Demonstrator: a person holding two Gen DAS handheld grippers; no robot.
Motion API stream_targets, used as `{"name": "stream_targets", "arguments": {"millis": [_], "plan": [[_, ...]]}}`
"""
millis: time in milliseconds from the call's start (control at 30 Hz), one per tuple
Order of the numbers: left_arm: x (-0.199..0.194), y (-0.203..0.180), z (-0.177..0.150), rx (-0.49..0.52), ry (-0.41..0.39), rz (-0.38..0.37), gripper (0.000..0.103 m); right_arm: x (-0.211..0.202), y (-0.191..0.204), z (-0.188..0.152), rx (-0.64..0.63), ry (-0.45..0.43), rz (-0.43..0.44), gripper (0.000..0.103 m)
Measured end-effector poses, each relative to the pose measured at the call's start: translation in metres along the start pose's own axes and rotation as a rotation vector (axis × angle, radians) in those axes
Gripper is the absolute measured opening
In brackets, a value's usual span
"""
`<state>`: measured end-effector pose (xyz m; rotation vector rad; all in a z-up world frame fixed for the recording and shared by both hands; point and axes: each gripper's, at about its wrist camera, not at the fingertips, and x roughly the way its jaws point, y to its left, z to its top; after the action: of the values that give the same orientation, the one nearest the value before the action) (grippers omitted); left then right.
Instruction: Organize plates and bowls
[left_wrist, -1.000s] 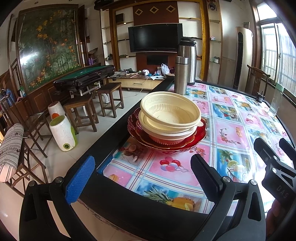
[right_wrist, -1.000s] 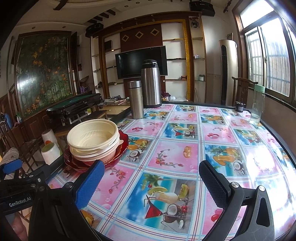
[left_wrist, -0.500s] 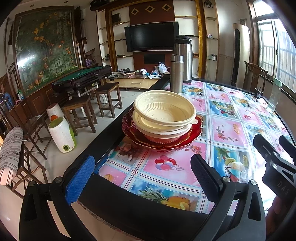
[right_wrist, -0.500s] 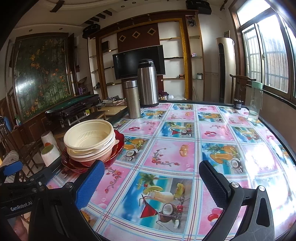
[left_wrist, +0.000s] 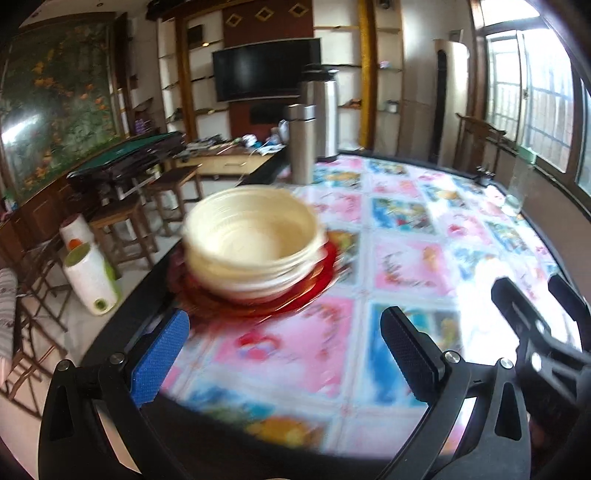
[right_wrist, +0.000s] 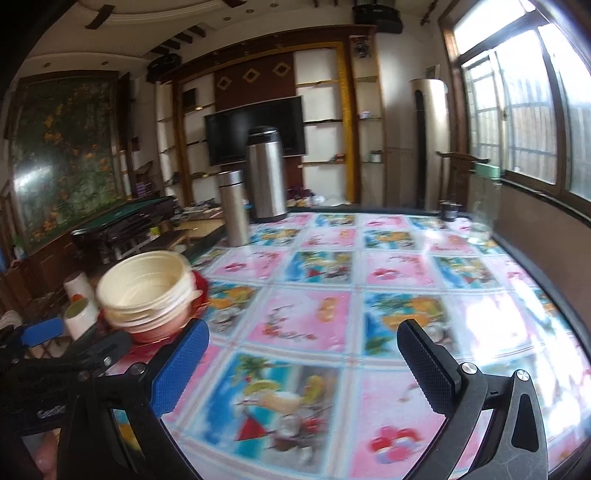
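A stack of cream bowls (left_wrist: 253, 240) rests on red plates (left_wrist: 258, 301) near the left edge of the table (left_wrist: 406, 258). My left gripper (left_wrist: 284, 354) is open and empty, hovering just short of the stack, which is blurred by motion. In the right wrist view the cream bowls (right_wrist: 146, 293) stand at the left, with the red plates (right_wrist: 199, 286) showing under them. My right gripper (right_wrist: 301, 363) is open and empty over the patterned tablecloth (right_wrist: 332, 314), to the right of the stack. The left gripper's black body (right_wrist: 55, 365) shows at the lower left.
A steel thermos (right_wrist: 233, 208) and a tall steel flask (right_wrist: 266, 179) stand at the table's far left edge. A clear bottle with a green lid (right_wrist: 484, 201) and a small dark jar (right_wrist: 448, 211) sit at the far right. Stools (left_wrist: 122, 225) stand beside the table.
Both grippers have moved forward and lower toward the stack, which now looks larger and nearer. Both views are blurred by the motion. The jaws stay open.
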<state>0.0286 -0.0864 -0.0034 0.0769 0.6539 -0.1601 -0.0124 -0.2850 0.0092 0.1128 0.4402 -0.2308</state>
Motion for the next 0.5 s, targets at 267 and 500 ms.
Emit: {"name": "stream_targets", "arguments": {"millis": [267,500], "plan": [[0.088,-0.119,0.024,0.158,0.112,-0.193,0.103,0.038,-0.112,0.008,0.045,0.026,-0.33,0.103],[0.137,-0.17,0.015,0.209,0.204,-0.26,0.103,0.1,-0.182,-0.004,0.073,0.215,-0.481,0.103]]}}
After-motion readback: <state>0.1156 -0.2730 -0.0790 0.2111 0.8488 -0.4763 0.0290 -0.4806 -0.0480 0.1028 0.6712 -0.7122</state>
